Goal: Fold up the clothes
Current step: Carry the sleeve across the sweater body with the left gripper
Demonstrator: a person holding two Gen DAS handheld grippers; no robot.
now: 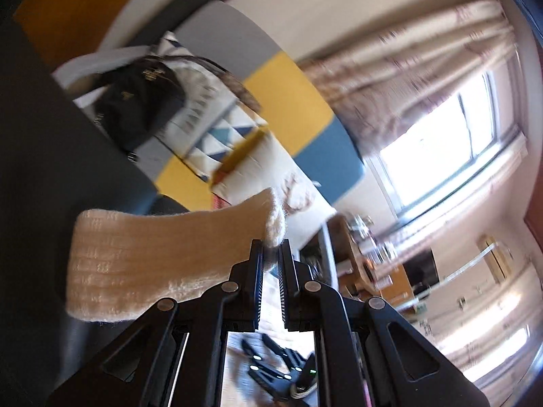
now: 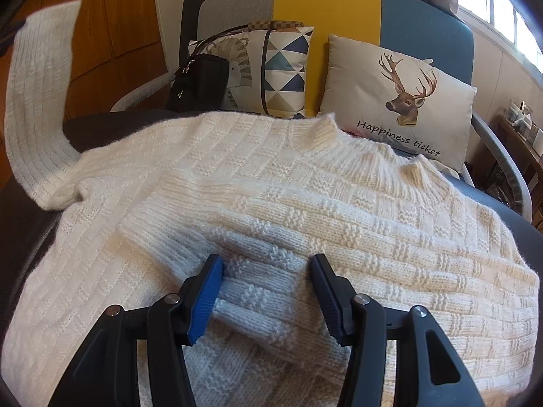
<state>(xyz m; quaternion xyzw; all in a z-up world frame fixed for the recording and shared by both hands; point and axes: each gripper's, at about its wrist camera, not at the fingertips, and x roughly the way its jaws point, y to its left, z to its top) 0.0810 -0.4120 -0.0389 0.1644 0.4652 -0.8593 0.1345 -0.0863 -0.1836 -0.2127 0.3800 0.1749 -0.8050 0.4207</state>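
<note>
Sweater, cream knit, lies spread flat on a dark cushioned seat; neck toward the pillows. Right gripper sits low over the near part of the knit, blue pads standing apart w/ a raised fold of fabric between them; pads look to touch the fold but not to pinch it, view not conclusive.

Left gripper is clenched on the cuff end of the sweater's sleeve; fabric bunches above the fingertips. In the right wrist view that sleeve stands lifted off the seat at far left, blurred.

Behind the sweater: deer pillow marked "Happiness ticket", triangle-print pillow, black bag beside it. All rest against a grey/yellow/blue sofa back. Window & curtain beyond, left wrist view heavily blurred.
</note>
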